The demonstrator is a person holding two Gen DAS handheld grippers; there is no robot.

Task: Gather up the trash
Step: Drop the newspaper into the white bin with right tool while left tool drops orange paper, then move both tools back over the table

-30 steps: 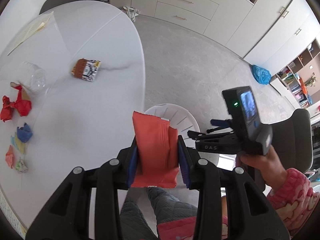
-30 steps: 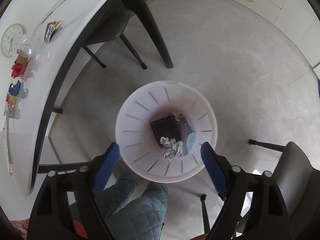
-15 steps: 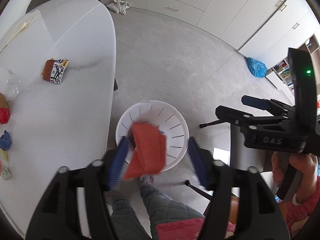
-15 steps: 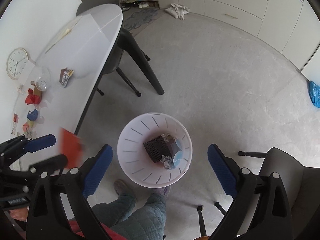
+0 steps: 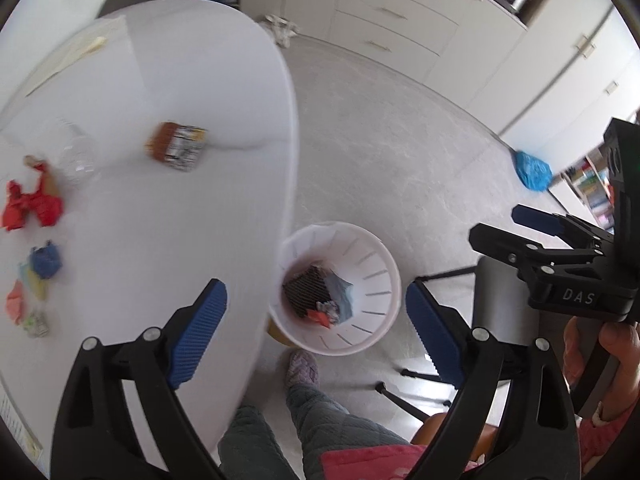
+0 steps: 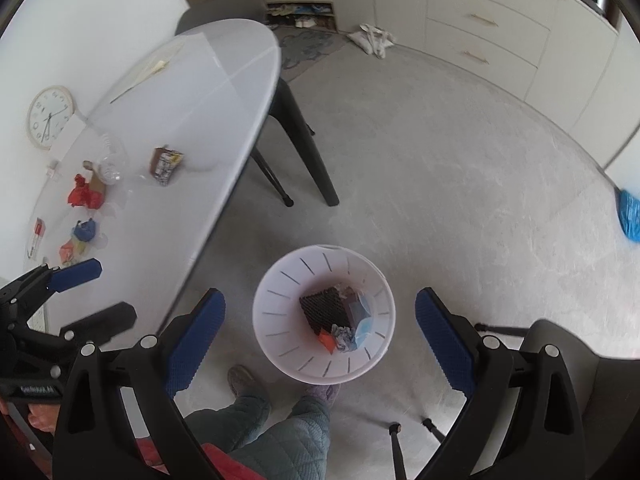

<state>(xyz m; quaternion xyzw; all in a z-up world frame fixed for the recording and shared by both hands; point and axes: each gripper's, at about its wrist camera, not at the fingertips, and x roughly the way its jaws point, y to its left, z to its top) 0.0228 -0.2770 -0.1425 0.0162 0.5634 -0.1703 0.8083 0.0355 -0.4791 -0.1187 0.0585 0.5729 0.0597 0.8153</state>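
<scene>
White worktop (image 5: 168, 240) upper left, scraps left on it. My left claw (image 5: 316, 340) just spread, empty; right claw (image 6: 320, 332) spread, empty. Risk: bin (image 5: 384, 280) beside my foot, easily kicked.

Bin: your waste bin (image 6: 324, 314) stands on the floor (image 6: 460, 168), just beside the table (image 6: 192, 92) edge, in front of your feet.
In the bin: a mesh piece (image 6: 324, 304) and crumpled scraps lie at the bottom.
On the table: a snack packet (image 5: 176, 151) lies nearest the edge; a crumpled wrapper (image 5: 32, 208) and 1 paper ball (image 5: 45, 261) lie to its left.
Behind: cabinets (image 6: 480, 20) line the far wall.
Right of bin: a chair (image 6: 560, 360).
</scene>
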